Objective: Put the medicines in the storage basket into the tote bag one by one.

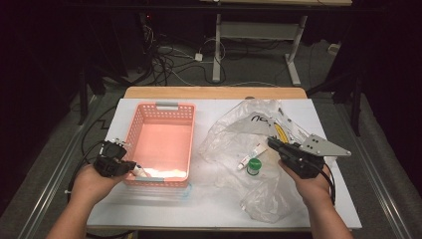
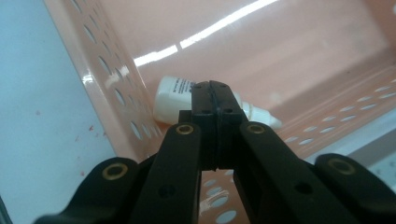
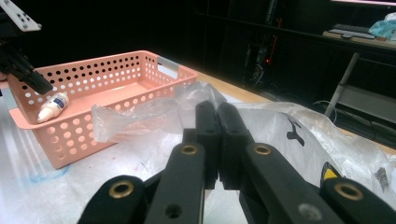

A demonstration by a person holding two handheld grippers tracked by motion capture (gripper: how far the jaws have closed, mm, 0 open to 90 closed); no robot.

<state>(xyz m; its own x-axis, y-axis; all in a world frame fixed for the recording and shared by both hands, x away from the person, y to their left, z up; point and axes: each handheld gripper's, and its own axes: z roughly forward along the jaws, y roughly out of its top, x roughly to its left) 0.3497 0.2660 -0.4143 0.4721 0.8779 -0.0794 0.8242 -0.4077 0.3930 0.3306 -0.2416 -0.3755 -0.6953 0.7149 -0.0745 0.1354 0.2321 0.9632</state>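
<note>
A pink perforated basket [image 1: 133,127] stands on the white table top. A small white dropper bottle [image 1: 142,172] lies on the basket floor in its near-left corner. My left gripper [image 1: 131,166] hangs just above that corner, jaws shut with nothing between them. In the left gripper view the shut left gripper [image 2: 215,91] partly hides the bottle [image 2: 170,98] lying beyond it. My right gripper [image 1: 271,143] is shut and empty over a crumpled clear plastic bag [image 1: 239,129]. The right gripper view shows the bag [image 3: 289,126] past the right gripper [image 3: 217,109], and the bottle [image 3: 52,107] in the basket [image 3: 84,126].
A white tube [image 1: 251,154], a green-capped item [image 1: 254,166] and something yellow [image 1: 279,132] lie in the bag. The table's wooden far edge [image 1: 214,92] runs behind the basket. Cables and desk legs cover the dark floor beyond.
</note>
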